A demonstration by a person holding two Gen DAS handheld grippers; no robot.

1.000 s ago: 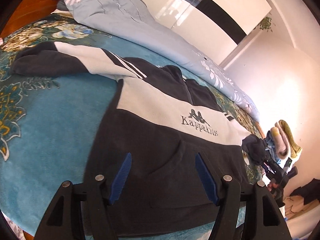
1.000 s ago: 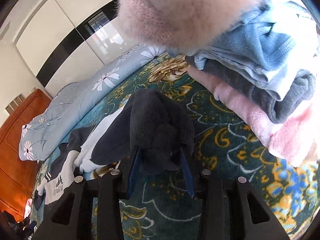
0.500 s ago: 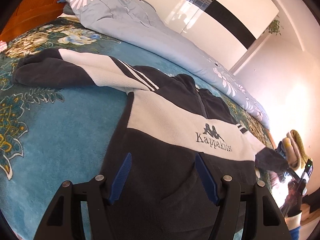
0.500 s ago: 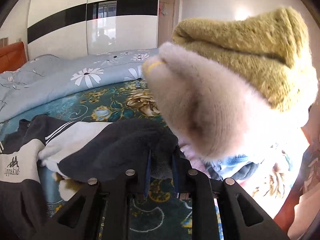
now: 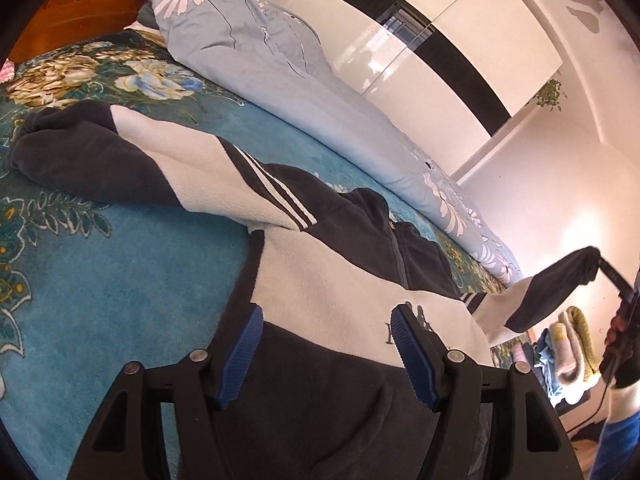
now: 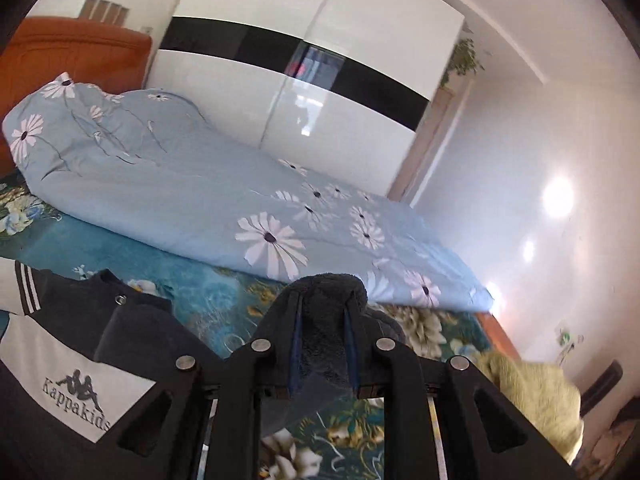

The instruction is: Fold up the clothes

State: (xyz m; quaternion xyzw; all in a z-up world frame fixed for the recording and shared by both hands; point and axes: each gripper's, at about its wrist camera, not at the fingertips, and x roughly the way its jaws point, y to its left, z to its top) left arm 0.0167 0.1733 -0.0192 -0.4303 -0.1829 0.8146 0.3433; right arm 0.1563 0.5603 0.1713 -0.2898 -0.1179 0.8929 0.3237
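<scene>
My right gripper (image 6: 322, 330) pinched the sweatshirt (image 5: 340, 304)'s dark cuff (image 6: 326, 292) above the bed (image 5: 100, 264); my left gripper (image 5: 326, 350) hung wide open, empty.

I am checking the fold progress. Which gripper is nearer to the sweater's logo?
Left. The left gripper hovers open right over the logo on the sweater's chest; the right gripper holds a sleeve cuff off to the side.

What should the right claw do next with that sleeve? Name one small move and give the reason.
Probably carry the sleeve cuff across and lay it on the jacket's chest. The right claw is shut on the cuff and holds it lifted above the bed, while the left claw hovers open over the jacket's body, holding nothing.
</scene>
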